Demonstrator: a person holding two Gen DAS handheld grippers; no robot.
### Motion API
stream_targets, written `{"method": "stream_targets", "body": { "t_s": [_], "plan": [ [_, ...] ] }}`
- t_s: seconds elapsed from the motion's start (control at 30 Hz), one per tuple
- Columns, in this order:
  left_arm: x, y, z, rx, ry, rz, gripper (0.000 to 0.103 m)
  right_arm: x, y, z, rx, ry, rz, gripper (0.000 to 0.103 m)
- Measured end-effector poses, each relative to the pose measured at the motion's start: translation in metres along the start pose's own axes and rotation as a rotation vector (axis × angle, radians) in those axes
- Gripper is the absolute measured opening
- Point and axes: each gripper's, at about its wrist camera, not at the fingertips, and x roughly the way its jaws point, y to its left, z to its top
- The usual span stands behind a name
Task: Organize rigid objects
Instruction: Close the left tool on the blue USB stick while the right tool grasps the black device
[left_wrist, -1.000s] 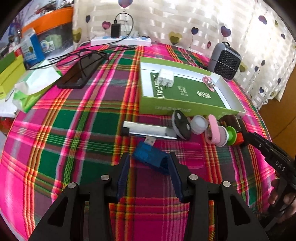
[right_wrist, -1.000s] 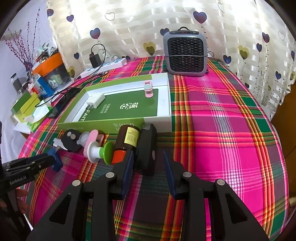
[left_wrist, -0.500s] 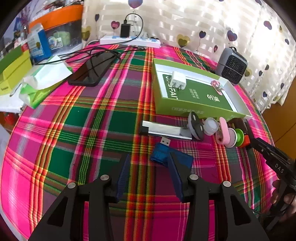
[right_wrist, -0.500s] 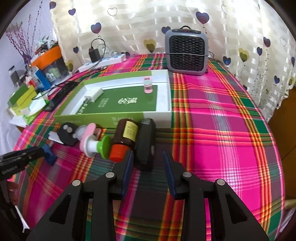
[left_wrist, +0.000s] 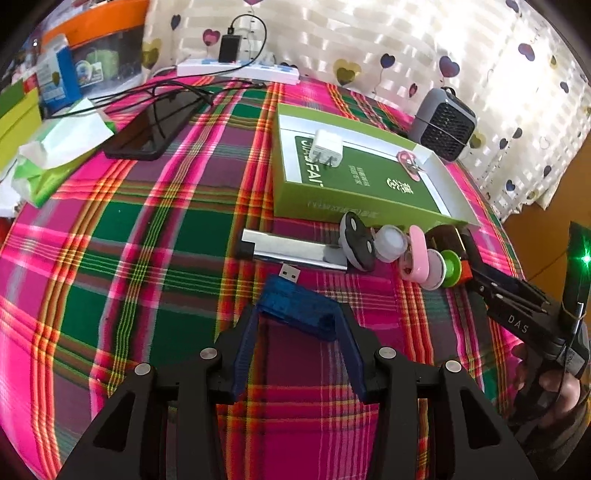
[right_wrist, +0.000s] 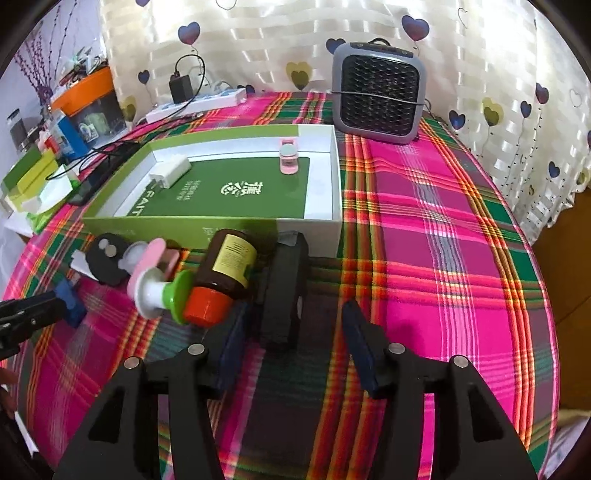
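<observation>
From the left wrist we look steeply down and forward over the pink-and-green plaid tablecloth (left_wrist: 147, 236), close above it, toward the shallow green cardboard box (left_wrist: 354, 199) ahead and right of centre. From the right wrist we look down just as near, with that box (right_wrist: 207, 229) ahead and left. Both views share the box and the row of small objects along its near wall.
</observation>
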Motion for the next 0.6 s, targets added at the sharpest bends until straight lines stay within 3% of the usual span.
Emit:
{"method": "stream_targets", "body": {
  "t_s": [0.23, 0.6],
  "plan": [
    [0.004, -0.003, 0.006, -0.023, 0.009, 0.034, 0.044, 0.006, -0.003, 0.005, -0.001, 0.009, -0.011, 0.053],
    [0.018, -0.021, 0.014, 0.033, 0.020, 0.181, 0.047, 0.010, -0.003, 0.009, -0.031, -0.003, -0.007, 0.053]
  ]
}}
